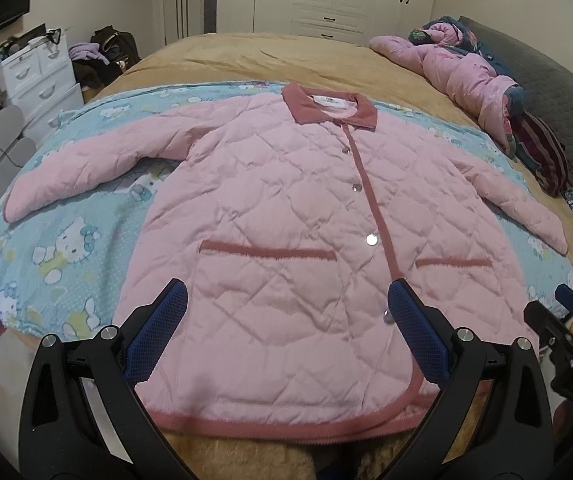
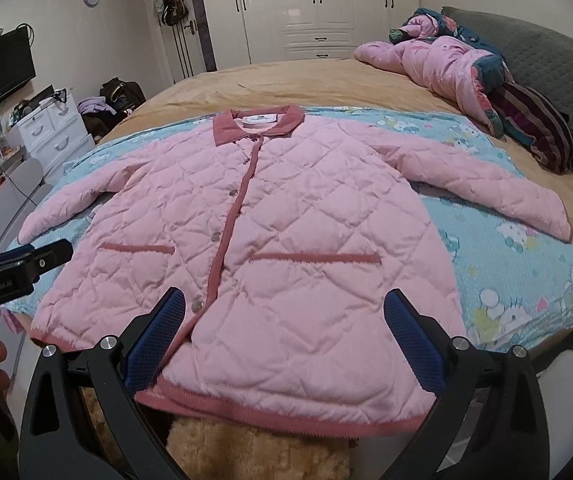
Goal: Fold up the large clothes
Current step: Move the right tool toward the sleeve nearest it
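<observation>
Both claws, left point(image 1: 286, 332) and right point(image 2: 284, 332), are hovering released over the jacket point(image 1: 278, 216) lying flat on the bed point(image 1: 246, 60); soft, puffy quilting is likely favouring a sleeve-cuff grip.

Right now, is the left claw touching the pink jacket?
Cannot tell. In the left wrist view the left claw, jaws open, overlaps the pink jacket; neither contact nor gap is visible.

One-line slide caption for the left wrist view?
Open left tongs hover over a buttoned pink quilted jacket spread flat on the bed.
</observation>
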Motion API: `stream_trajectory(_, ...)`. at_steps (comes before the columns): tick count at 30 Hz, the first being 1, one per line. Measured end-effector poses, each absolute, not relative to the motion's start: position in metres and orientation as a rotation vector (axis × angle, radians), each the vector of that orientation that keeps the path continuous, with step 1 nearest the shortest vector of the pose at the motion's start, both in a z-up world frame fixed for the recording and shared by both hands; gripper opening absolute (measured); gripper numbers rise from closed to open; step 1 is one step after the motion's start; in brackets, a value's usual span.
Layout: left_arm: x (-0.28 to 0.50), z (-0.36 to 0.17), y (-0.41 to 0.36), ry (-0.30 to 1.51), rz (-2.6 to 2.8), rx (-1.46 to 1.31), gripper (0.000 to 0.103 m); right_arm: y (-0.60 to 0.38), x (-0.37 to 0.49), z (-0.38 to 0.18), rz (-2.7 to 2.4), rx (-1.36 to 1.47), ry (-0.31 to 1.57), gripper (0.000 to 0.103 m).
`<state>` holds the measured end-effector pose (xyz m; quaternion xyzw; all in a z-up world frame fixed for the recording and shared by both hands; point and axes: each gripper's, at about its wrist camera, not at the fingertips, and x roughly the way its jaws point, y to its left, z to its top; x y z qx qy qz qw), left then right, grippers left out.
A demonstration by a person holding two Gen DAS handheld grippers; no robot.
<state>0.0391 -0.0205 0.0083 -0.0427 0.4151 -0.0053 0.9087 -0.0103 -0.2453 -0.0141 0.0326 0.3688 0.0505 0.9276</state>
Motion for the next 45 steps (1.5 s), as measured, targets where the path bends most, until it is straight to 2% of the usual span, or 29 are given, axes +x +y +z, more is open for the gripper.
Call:
stream_trajectory(19, 0.145, 0.037, -0.04, 0.838, -0.017, -0.11, 0.094, -0.259, 0.083, 0.01, 0.07, 0.061, 0.749, 0.099)
stream_trajectory(45, 0.279, 0.035, -0.072, 0.905, -0.01, -0.109, 0.094, -0.34, 0.211, 0.013, -0.058, 0.241, 0.735, 0.099)
